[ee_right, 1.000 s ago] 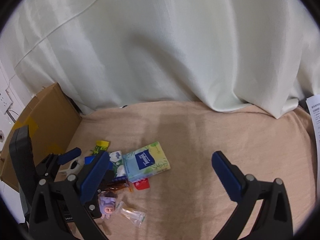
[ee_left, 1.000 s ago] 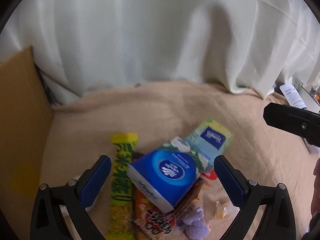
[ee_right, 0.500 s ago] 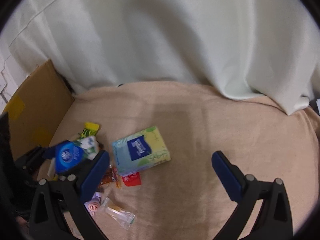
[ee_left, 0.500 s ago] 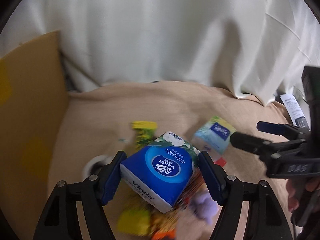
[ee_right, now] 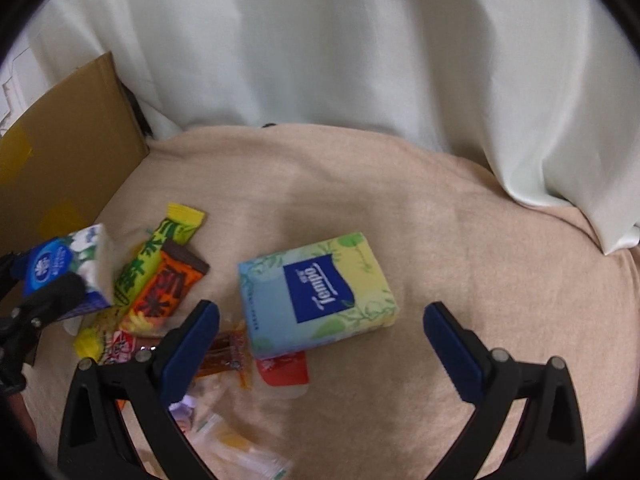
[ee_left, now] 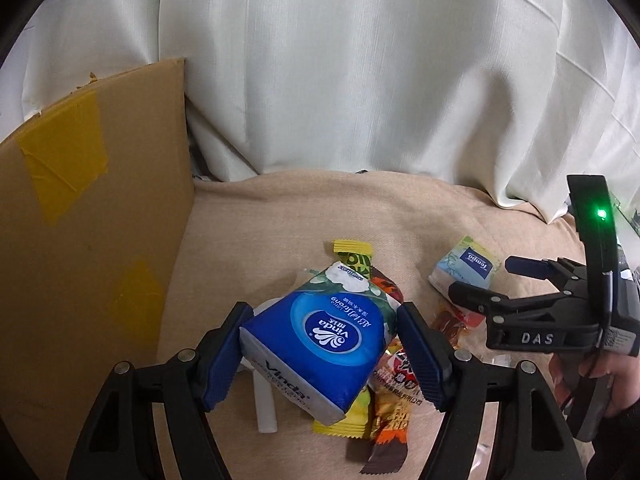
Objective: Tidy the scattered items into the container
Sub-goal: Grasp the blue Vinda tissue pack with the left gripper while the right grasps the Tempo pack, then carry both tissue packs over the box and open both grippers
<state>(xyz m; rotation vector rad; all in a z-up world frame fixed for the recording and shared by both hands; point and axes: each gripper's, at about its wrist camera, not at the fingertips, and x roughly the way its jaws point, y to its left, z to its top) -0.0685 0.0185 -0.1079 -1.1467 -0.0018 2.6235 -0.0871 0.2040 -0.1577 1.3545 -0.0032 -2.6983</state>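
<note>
On the beige cloth (ee_right: 360, 208) that covers the surface, a small heap of snack wrappers and tissue packs lies in front of a white curtain (ee_left: 360, 72). The left hand-held gripper (ee_left: 322, 354) has its blue pads pressed against both sides of a blue tissue pack (ee_left: 320, 336), pinching it and holding it tilted above the pile; in the right wrist view the same pack (ee_right: 60, 268) shows at the left edge, clear of the cloth. Its jaws have just been closing, with the pack between them. Just beneath the pack lie a yellow-green candy bar (ee_right: 160, 252), an orange wrapper (ee_right: 164, 284) and a white stick (ee_left: 266, 408). The cardboard box (ee_left: 92, 220), patched with yellow tape, stands at the left edge of the cloth, near the lifted pack but not touching it. The right hand-held gripper (ee_right: 320, 344) is spread wide and hovers over a green-and-blue tissue pack (ee_right: 316, 292), which lies flat on the cloth between the two fingers with nothing pressing on it. A red-and-white sachet (ee_right: 282, 368) peeks out from under that pack's near edge, and a small amber packet (ee_right: 226, 354) lies just beside the left finger. In the left wrist view a hand (ee_left: 608, 384) grips the handle of the right tool.
</note>
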